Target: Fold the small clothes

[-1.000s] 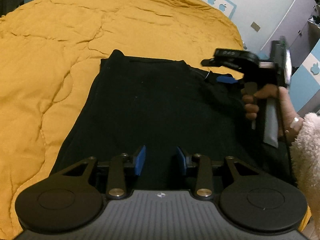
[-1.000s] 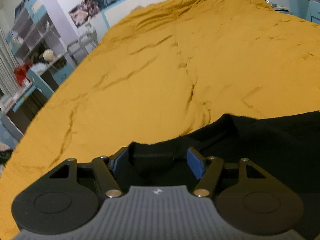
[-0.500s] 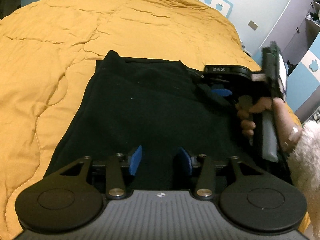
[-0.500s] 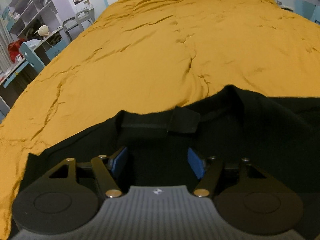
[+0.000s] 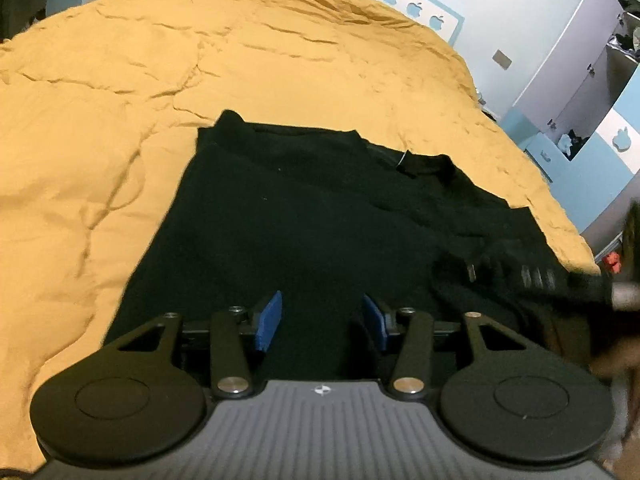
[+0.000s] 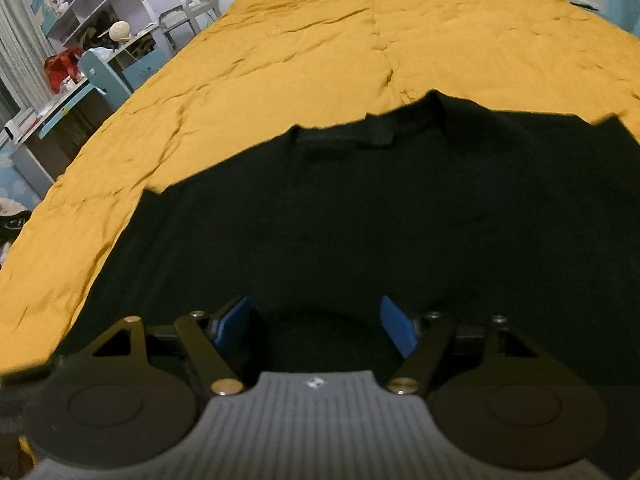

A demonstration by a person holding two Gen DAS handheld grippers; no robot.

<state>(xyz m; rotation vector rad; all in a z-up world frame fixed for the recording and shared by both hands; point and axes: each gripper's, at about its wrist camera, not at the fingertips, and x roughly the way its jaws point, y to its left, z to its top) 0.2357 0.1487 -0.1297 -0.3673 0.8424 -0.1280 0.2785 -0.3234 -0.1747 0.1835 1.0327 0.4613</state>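
Lying flat on the mustard-yellow bed cover [image 5: 120,120], the black garment [image 5: 304,216] reaches the bed's near edge. Left-wrist view alone catches the right tongs [image 5: 516,276] as a blur at the garment's right side; right-wrist view alone shows cluttered shelves [image 6: 88,12]. Left tongs [image 5: 322,322] stand apart, having just been opening, over cloth, nothing between them. Right tongs likewise apart, just widened, empty above the garment. Pale walls, blue trim.
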